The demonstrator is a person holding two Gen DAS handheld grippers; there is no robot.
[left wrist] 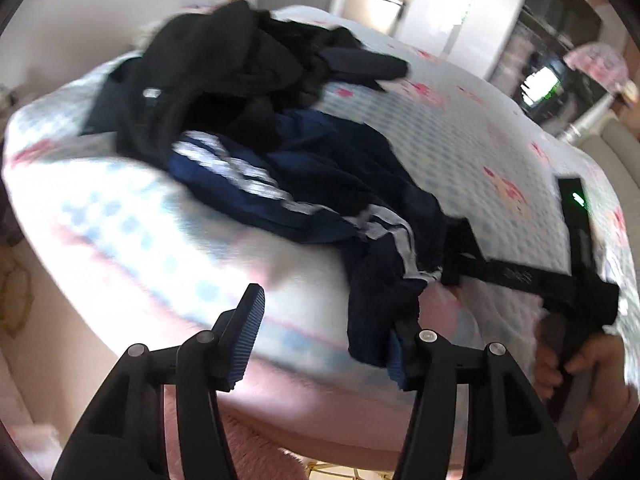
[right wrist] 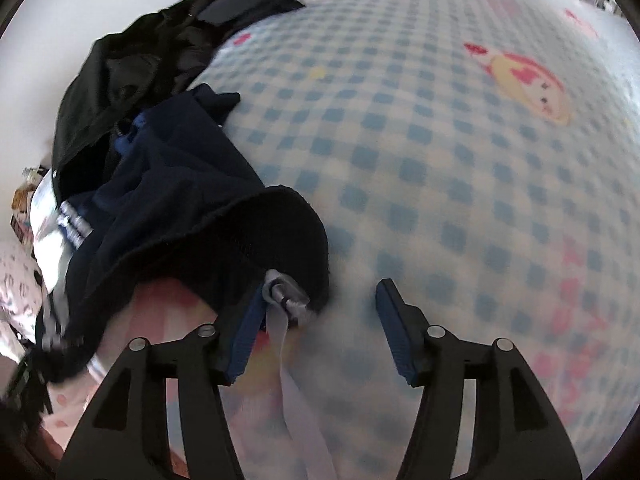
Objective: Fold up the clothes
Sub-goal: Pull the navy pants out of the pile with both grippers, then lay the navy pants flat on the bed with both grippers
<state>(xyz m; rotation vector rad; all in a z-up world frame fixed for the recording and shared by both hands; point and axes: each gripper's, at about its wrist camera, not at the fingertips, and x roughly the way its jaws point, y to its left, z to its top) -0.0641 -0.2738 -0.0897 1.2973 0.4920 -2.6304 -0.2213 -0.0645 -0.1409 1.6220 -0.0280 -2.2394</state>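
Observation:
A navy garment with white side stripes [left wrist: 320,184] lies crumpled on the checked bedsheet [left wrist: 440,128], and its lower edge hangs over the bed's near side. My left gripper [left wrist: 324,340] is open below it. The cloth brushes the right finger [left wrist: 398,356] and nothing sits between the pads. In the right wrist view the same navy garment [right wrist: 180,184] ends in a dark hem with a pale drawstring [right wrist: 286,296]. The drawstring rests against the left finger [right wrist: 246,336] of my open right gripper [right wrist: 320,320]. The gap between the pads shows only the sheet.
A heap of black clothes [left wrist: 224,56] lies further back on the bed, also at the upper left in the right wrist view [right wrist: 132,64]. A hand [left wrist: 592,364] holds the other tool's black frame [left wrist: 520,278] at the right. Pink bedding [left wrist: 280,412] hangs below the mattress edge.

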